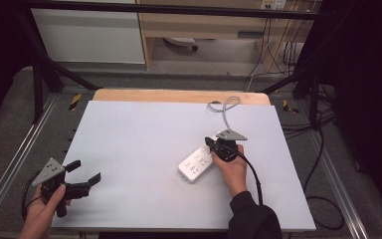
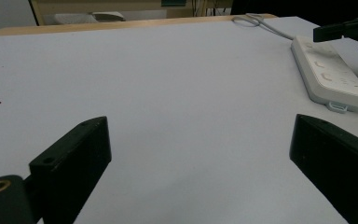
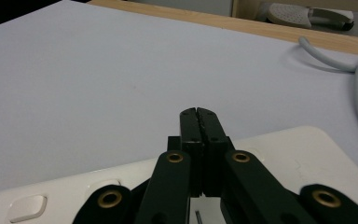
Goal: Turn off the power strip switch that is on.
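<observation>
Bench [image 1: 144,139]: white power strip [image 1: 197,164] lies right of centre, long axis diagonal, cord toward far edge. Your right tool [image 1: 210,143], jaws closed empty, hovers over strip's far end. Left tool [image 1: 85,172], wide open, waits near left corner, well apart.

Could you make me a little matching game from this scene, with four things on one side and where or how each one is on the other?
Things:
1. left gripper
2. right gripper
3. power strip
4. grey cable

States:
A. white, lying flat on the table mat
B. jaws wide apart, near the mat's front left corner
C. looped at the far edge of the mat
D. jaws pressed together, over the power strip

Pairs: 1-B, 2-D, 3-A, 4-C
</observation>
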The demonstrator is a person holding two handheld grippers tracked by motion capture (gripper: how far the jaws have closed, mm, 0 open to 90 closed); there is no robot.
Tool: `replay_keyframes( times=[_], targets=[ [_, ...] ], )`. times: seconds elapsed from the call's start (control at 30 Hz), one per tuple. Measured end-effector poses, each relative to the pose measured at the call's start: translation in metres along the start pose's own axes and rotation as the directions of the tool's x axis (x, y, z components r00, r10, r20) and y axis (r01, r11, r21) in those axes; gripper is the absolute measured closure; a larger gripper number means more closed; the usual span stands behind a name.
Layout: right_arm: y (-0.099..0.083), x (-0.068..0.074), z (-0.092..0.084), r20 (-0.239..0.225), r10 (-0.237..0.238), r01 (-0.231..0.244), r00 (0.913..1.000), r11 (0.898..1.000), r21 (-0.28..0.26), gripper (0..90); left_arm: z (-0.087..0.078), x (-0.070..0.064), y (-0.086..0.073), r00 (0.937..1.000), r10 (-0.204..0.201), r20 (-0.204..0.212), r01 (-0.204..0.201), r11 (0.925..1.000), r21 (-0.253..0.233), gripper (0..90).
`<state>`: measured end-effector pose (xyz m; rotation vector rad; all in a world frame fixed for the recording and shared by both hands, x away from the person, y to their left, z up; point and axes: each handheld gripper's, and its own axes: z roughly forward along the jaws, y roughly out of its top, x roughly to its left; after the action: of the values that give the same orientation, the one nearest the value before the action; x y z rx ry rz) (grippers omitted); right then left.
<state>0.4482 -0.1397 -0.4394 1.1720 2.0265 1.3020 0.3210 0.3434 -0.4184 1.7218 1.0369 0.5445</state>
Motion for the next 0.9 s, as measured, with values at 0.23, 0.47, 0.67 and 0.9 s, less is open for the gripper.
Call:
replay_keyframes(
  times=[0.23, 0.47, 0.67, 0.9],
  targets=[
    [-0.005, 0.004, 0.002, -0.009, -0.006, 0.006, 0.9999, 1.0, 0.013, 90.0, 0.0, 0.0, 0.0, 1.0, 0.002, -0.001, -0.002, 1.0, 0.001, 5.3],
    [-0.012, 0.005, 0.003, -0.009, -0.003, 0.004, 1.0, 1.0, 0.026, 90.0, 0.0, 0.0, 0.0, 1.0, 0.003, 0.0, -0.003, 1.0, 0.0, 5.3],
    [-0.012, 0.006, 0.003, -0.009, -0.006, 0.006, 0.9999, 1.0, 0.025, 90.0, 0.0, 0.0, 0.0, 1.0, 0.003, 0.0, -0.003, 1.0, 0.001, 5.3],
    [-0.013, 0.008, 0.004, -0.01, -0.011, 0.011, 0.9999, 1.0, 0.027, 90.0, 0.0, 0.0, 0.0, 1.0, 0.004, 0.001, -0.004, 1.0, -0.001, 5.3]
  ],
)
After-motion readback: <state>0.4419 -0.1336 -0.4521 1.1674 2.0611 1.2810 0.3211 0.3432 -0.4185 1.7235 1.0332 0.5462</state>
